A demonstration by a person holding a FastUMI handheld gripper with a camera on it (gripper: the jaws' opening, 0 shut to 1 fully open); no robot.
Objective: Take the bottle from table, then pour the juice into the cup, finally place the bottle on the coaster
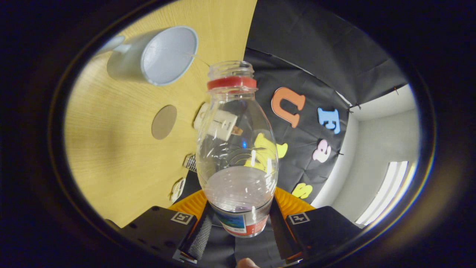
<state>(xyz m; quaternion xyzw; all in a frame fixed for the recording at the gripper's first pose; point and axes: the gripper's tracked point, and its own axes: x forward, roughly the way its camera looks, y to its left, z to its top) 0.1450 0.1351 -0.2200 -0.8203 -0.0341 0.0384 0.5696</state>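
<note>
My gripper (238,230) is shut on a clear plastic bottle (236,149), both fingers (200,238) pressing its labelled lower part. The bottle has a red neck ring and an open mouth with no cap. The whole view is rolled sideways, so the wooden table (111,156) stands to the left of the bottle. A white cup (163,56) stands on the table beyond the bottle's mouth and to its left, its inside looking white. A round brown coaster (164,121) lies on the table between the cup and the fingers.
A white boxy object (219,124) sits at the table's far edge, partly seen through the bottle. Small items (189,162) lie along that edge nearer the fingers. A black cloth wall (316,74) hangs behind, with a pale room wall (383,149) past it.
</note>
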